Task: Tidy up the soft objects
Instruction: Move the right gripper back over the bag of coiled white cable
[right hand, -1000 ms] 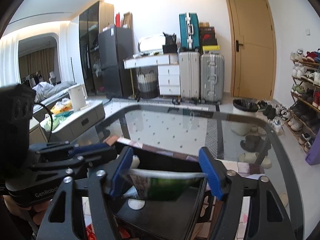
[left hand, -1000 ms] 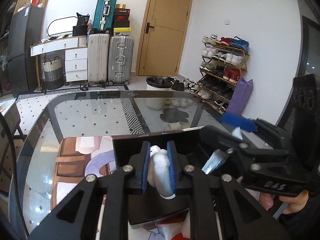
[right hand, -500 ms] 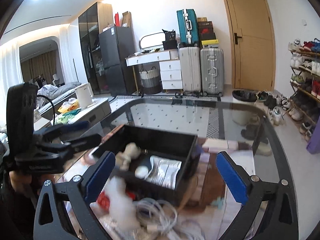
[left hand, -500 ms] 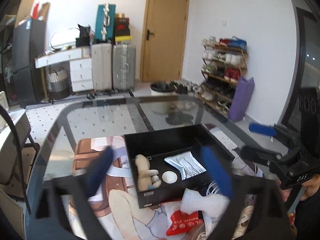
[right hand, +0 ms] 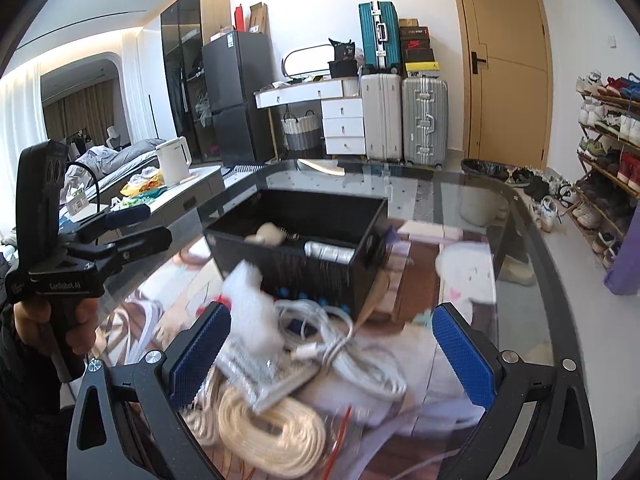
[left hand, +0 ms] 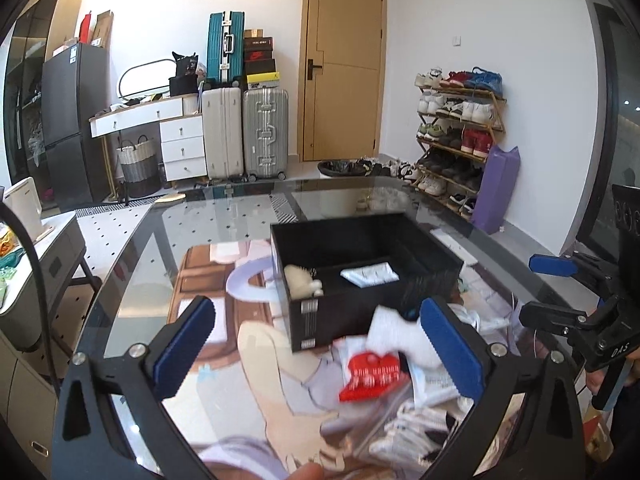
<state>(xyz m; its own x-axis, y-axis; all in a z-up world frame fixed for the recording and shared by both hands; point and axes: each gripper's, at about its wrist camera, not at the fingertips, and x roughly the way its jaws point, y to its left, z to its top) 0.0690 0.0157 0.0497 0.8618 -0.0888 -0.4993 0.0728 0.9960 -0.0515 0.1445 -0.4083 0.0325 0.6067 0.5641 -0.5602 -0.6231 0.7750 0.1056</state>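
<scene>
Both grippers wide open, nothing btwn pads. Left gripper (left hand: 316,340) jaws just opened; hovering over printed mat, short of black divided box (left hand: 360,280). Right gripper (right hand: 328,348) over loose pile: white cables (right hand: 352,344), cream rope coil (right hand: 272,432). In box: beige plush toy (left hand: 300,280) in left compartment, white packet (left hand: 370,274) in next. Red pouch (left hand: 372,370) + white soft wad (left hand: 400,336) outside, by box front wall.

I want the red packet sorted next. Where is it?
In the left wrist view the red packet lies on the table just in front of the black box, beside a white pouch.
</scene>
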